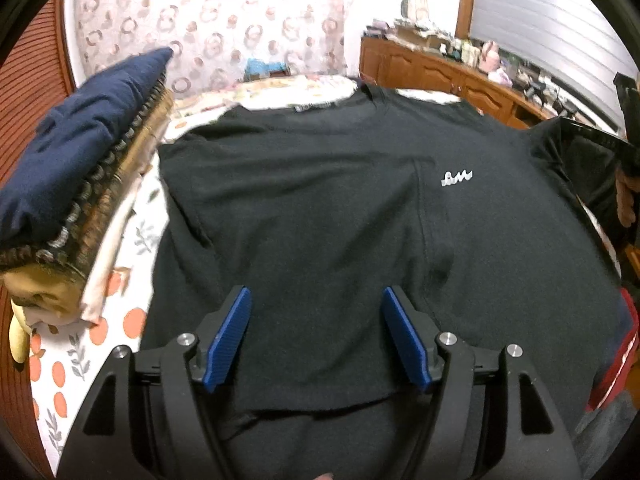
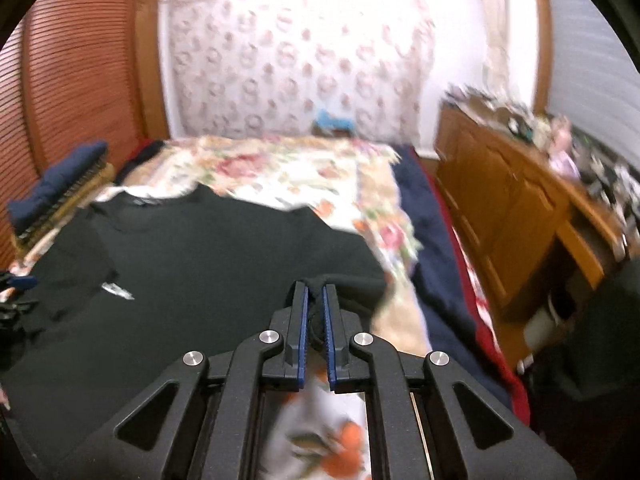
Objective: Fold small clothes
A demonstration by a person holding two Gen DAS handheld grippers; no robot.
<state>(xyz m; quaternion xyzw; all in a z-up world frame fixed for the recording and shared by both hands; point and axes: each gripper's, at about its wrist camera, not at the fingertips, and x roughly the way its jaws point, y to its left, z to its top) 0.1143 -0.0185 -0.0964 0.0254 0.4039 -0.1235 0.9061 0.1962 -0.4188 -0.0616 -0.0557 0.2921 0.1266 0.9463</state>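
A black T-shirt (image 1: 320, 200) lies spread front-up on a bed, its collar towards the far wall and a small white logo (image 1: 456, 178) on the chest. Under it is a white bedsheet (image 1: 132, 316) printed with oranges and grey leaves.

The right claw (image 2: 315, 292) is pinched nearly shut on a bunched fold of the shirt's edge (image 2: 320, 280) at the garment's right side; black cloth shows between the blue pads, and the jaws stand almost parallel with only a thin gap. The right wrist view is blurred, so how much fabric is caught cannot be told.

The left claw (image 1: 316, 300) hangs wide open over the lower middle of the shirt, near the hem. Its blue pads (image 1: 228, 340) stand well apart with only flat cloth showing between them; whether the tips touch the fabric cannot be told.

Beside the shirt, on the left, is a stack of folded clothes (image 1: 80, 184) with a navy piece on top and a brown patterned one below it. Beyond the collar lies a floral blanket (image 2: 288, 172). A wooden cabinet (image 2: 504, 208) with a cluttered top runs along the right side of the bed, and a patterned curtain (image 1: 208, 28) covers the far wall.
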